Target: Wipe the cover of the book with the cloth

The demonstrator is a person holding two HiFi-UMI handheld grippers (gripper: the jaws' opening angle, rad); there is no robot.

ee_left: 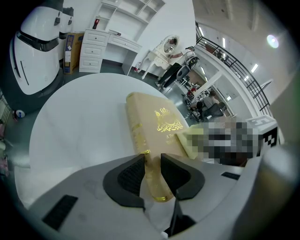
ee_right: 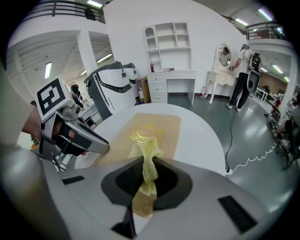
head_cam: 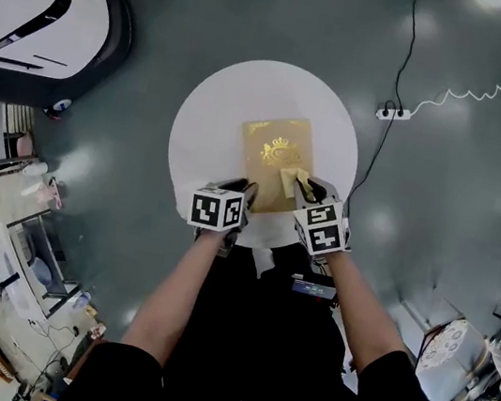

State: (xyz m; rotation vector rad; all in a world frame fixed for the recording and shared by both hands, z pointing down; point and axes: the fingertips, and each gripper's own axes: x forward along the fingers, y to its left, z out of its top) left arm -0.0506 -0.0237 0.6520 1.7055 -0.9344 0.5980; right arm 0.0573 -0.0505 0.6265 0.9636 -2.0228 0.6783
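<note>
A tan book (head_cam: 274,151) with a gold crest on its cover lies flat on a round white table (head_cam: 213,93), towards the near edge, its spine on the left. The table stands on a grey floor (head_cam: 439,207), where a white coiled cord (head_cam: 468,93) runs to a power strip (head_cam: 389,113).

The left gripper (ee_left: 152,163) is at the book's near left corner. Its black fingers (ee_left: 129,176) stand fairly wide apart and clamp the spine end of the book, which fills the gap between them. The gold bands of the spine run up and away from the fingers.

The right gripper (ee_right: 149,171) is over the near right part of the cover. Its fingers are closed on a pale yellow cloth (ee_right: 149,157), pinched into a narrow fold between the pads. The loose end of the cloth bunches out in front of the fingers and rests on the cover, just below the gold crest. In the head view the cloth sits on the lower right part of the cover, and the two grippers are close together at the book's near edge.
</note>
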